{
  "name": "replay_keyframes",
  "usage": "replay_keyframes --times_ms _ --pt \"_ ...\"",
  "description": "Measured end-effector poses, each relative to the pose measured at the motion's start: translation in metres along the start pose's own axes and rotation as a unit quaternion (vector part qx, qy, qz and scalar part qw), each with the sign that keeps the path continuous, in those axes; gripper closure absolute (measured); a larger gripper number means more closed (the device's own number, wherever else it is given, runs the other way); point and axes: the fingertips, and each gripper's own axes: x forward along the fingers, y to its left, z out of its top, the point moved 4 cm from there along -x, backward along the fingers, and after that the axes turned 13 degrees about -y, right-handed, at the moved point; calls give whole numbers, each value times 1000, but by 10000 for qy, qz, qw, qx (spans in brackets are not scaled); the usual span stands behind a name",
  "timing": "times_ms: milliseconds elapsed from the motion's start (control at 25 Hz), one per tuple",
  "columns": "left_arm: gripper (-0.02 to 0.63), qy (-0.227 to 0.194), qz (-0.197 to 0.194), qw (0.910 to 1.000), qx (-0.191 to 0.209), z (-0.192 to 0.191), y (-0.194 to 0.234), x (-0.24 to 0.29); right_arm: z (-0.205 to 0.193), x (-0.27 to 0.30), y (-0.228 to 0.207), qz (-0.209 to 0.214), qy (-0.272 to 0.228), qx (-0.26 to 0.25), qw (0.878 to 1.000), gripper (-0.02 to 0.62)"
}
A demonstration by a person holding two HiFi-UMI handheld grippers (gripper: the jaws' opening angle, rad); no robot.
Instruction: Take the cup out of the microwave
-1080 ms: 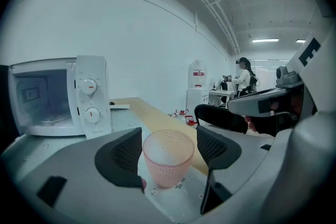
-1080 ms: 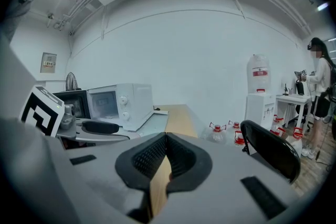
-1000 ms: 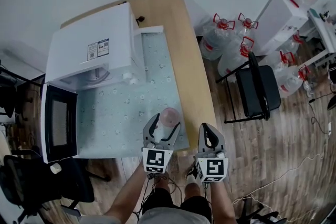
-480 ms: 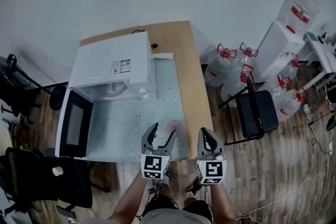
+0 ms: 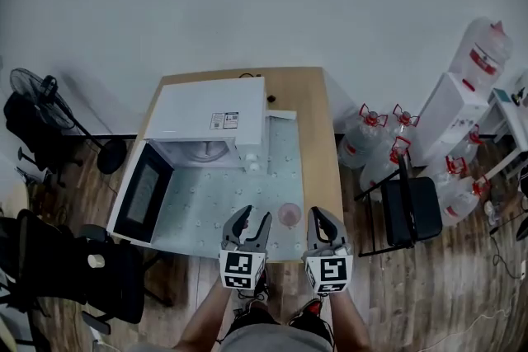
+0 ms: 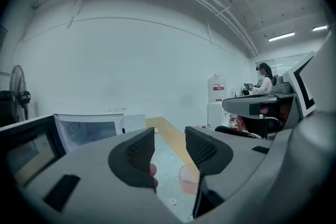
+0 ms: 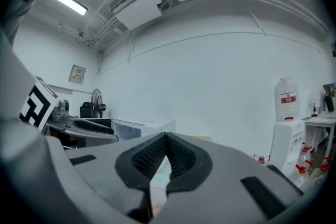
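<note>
From above, the microwave hides nearly all of its own cavity under its white top. Only a sliver of the inside shows past the door, which hangs wide open to the left, while the left gripper view looks in level and shows the cavity as a pale, washed-out box. The cup, pink and see-through, stands upright on the patterned mat near the front edge of the worktop. It is well apart from the microwave and sits between the two claws as the head view sees them. The left claw is about half open, its jaws having just been closing, and nothing sits between the pads. In its own view the cup shows through the gap, farther off on the mat, its right edge running behind the right-hand jaw. The right claw has its jaws pressed together at the tips with nothing in them; below that meeting point its view gives only a pinkish smear that I cannot make out. The person's forearms are cut off at the bottom of the head view. Only the left gripper view shows another person seated far off to the right. Only the head view shows the water bottles on the floor beside the worktop.
</note>
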Motion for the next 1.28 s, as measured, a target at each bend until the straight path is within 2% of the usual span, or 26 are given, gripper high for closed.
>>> replay_keyframes --times_ms 280,400,760,1000,1280 --pt "441 -101 665 9977 109 18 29 -37 19 16 37 615 -213 -15 9979 577" --pt "481 -170 973 9950 145 24 41 -55 24 21 54 855 -278 12 9960 577" --pt "564 -205 1690 9850 267 33 72 -101 22 29 94 1326 -330 141 9905 577" --pt "577 -211 1853 9820 299 30 80 -116 19 28 114 1540 -333 215 9873 577" --pt "577 -163 1826 9827 268 29 76 -117 17 24 109 1492 -296 103 9883 577"
